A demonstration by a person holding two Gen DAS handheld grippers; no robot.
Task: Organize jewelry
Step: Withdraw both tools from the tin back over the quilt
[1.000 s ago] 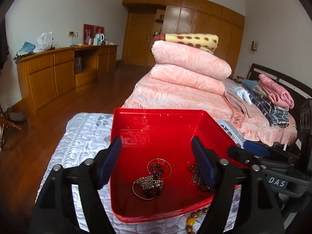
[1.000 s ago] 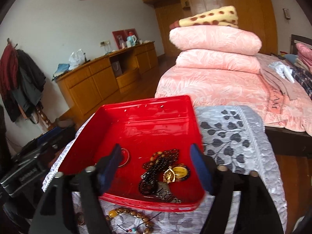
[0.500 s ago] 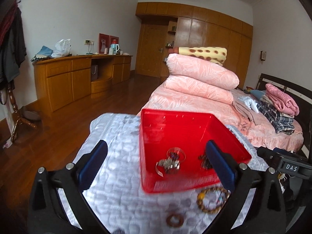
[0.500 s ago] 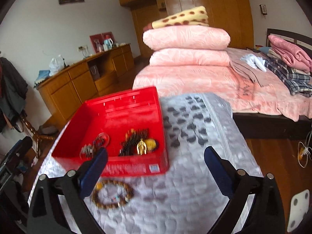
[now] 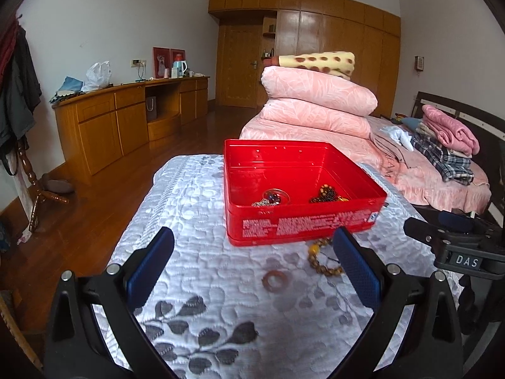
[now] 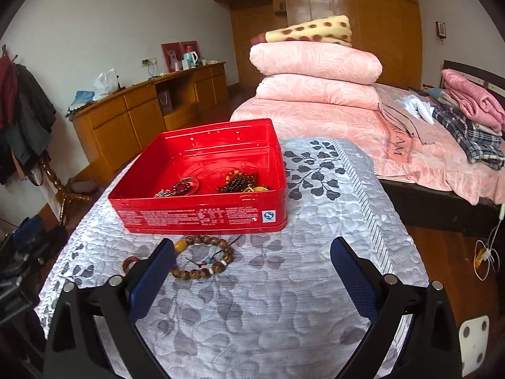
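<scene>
Both the left gripper [image 5: 252, 262] and right gripper [image 6: 252, 268] hover released near the red tin [image 6: 202, 186], bead bracelet [image 6: 202, 257] lying just beside it.

Glossy red tin [image 6: 202, 216], quilted satin cover [image 6: 284, 300]

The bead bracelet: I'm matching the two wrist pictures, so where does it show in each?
Left wrist: bead bracelet lower right of centre, partly behind the right finger, in front of the red box.
Right wrist: bead bracelet lower left of centre, beside the left finger.
Shared landmark: the red box, just behind it in both.
</scene>
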